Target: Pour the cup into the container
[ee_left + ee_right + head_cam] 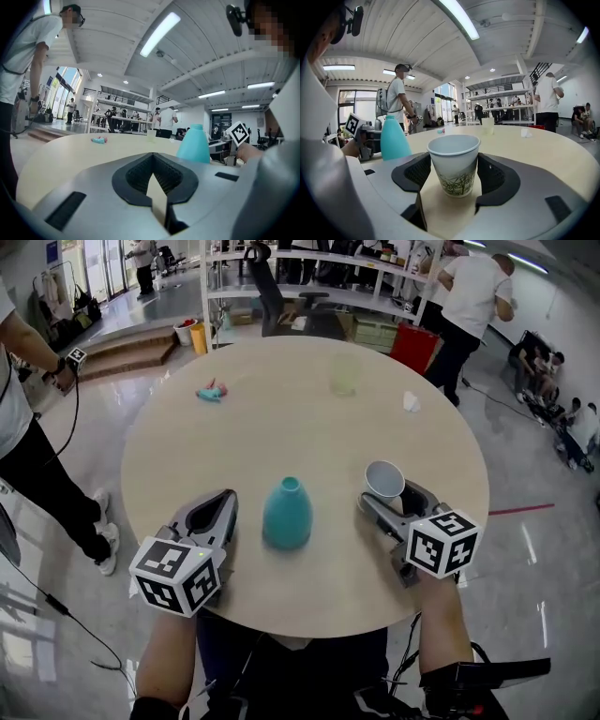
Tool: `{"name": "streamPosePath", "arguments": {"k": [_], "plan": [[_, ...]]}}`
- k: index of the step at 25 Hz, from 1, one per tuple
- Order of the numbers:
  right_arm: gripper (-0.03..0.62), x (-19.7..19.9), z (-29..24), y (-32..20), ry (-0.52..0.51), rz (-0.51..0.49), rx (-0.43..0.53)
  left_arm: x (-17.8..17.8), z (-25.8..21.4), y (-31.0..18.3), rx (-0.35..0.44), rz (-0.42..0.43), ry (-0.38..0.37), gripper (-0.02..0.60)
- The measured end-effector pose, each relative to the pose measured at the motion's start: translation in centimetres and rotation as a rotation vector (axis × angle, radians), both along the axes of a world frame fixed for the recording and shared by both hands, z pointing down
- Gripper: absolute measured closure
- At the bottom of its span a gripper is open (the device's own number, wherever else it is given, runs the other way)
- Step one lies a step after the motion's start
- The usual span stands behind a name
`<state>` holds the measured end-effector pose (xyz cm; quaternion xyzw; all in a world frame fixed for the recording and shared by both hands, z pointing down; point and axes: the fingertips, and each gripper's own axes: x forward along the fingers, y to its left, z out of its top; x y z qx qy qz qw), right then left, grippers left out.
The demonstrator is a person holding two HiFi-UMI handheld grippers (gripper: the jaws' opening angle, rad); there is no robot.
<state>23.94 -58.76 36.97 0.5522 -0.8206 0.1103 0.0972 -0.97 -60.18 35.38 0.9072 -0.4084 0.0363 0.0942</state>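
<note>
- Only the right gripper view shows the bamboo print on the paper cup (454, 164), which stands upright between the right gripper's (387, 498) released pads.
- The left gripper (223, 502) points nearly level, its jaws together and empty, beside the teal vase (286, 514).

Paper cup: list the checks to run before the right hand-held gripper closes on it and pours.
1. Paper cup upright on the table: ok.
2. Cup between the right hand-held gripper's wide-apart jaws: ok.
3. Teal container upright, left of the cup in the head view: ok.
4. Left hand-held gripper shut, empty, apart from the container: ok.
5. Cup's contents: cannot tell.
</note>
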Motion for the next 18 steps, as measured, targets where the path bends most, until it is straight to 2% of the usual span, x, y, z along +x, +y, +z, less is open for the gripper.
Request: {"name": "streamPosePath", "arguments": {"k": [3,9,18], "plan": [[0.286,0.0,-0.2,-0.4,-0.009,0.005,0.007,0.1,-0.1,-0.5,-0.005,0.026,0.009,0.589],[0.293,-0.6,-1.0,-0.3,0.024,-0.019,0.044,1.0,0.5,-0.6,0.012,0.075,-0.070,0.589],[0.295,-3.1,-5.5,0.5,0.167,-0.088,0.132,1.2,0.4,-0.4,0.018,0.104,-0.064,0.589]]}}
